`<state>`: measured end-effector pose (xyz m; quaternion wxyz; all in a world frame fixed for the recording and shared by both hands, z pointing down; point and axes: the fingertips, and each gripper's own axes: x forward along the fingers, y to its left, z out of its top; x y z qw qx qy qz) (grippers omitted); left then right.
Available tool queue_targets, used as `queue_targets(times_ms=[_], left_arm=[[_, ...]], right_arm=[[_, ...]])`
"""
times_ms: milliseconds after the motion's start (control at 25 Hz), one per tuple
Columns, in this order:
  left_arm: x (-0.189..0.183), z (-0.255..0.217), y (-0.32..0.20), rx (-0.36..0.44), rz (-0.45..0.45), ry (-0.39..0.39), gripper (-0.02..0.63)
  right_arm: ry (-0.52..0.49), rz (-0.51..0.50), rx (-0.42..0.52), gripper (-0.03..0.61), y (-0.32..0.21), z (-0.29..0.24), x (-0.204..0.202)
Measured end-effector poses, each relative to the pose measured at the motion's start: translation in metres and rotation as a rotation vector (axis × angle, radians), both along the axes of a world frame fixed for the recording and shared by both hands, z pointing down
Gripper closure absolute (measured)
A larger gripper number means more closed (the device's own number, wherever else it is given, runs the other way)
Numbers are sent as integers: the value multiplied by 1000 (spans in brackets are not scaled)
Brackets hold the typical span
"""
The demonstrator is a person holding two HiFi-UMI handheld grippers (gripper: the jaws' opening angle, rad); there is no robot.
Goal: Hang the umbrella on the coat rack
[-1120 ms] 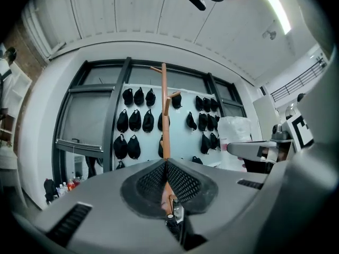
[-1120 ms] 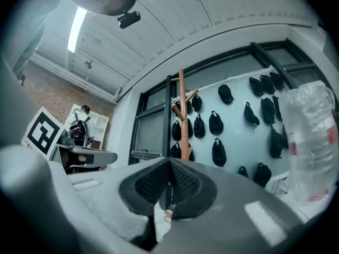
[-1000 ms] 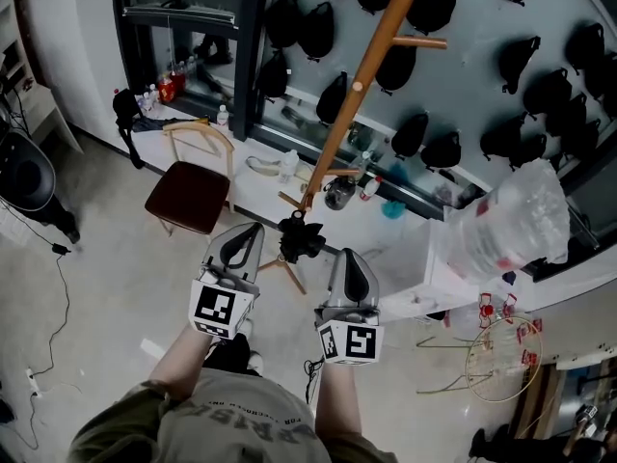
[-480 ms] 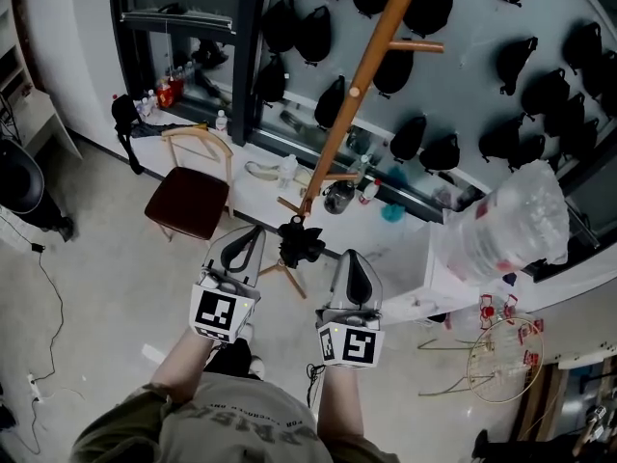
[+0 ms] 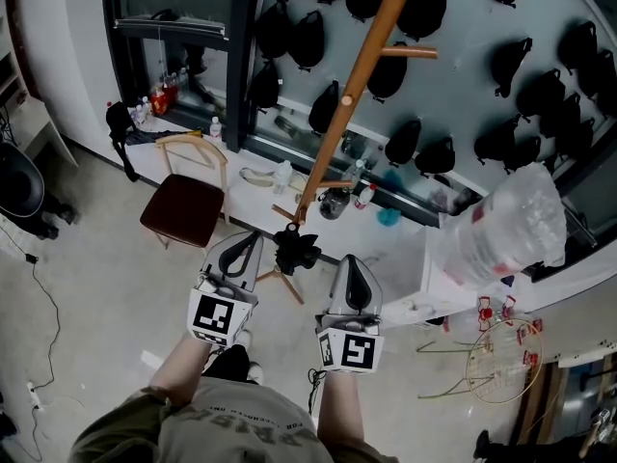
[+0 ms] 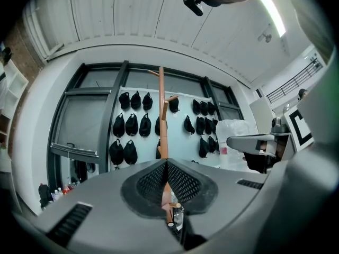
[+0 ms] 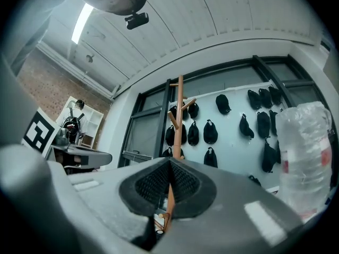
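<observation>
Umbrella (image 5: 297, 247) seemed to be the black, crumpled bundle low on the coat rack, against the pole beside its short lower pegs. Whether its strap sat fully over a peg could not be told. Nearest, the left gripper (image 5: 253, 239) and right gripper (image 5: 349, 261) were both clenched on nothing, dark ribbed pads pressed together, short of the bundle. Doing this step well probably meant checking that seat, then drawing both hands straight back without brushing the soft fabric. Beyond, the coat rack (image 5: 352, 95) was a slim round pole of smooth orange-brown wood with stubby angled pegs. Farther off stood a chair (image 5: 185, 205) with a bent-wood frame and dark red seat, and rounded black caps (image 5: 424, 8) dotted the pale wall.
</observation>
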<state>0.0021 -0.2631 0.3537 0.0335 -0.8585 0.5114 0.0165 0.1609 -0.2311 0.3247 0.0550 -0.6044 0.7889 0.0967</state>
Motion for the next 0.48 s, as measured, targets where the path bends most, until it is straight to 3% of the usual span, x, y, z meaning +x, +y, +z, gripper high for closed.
queue_targets(times_ms=[480], left_arm=[[3, 3, -30, -8, 15, 5, 603]], right_arm=[[9, 10, -12, 580, -23, 3, 0]])
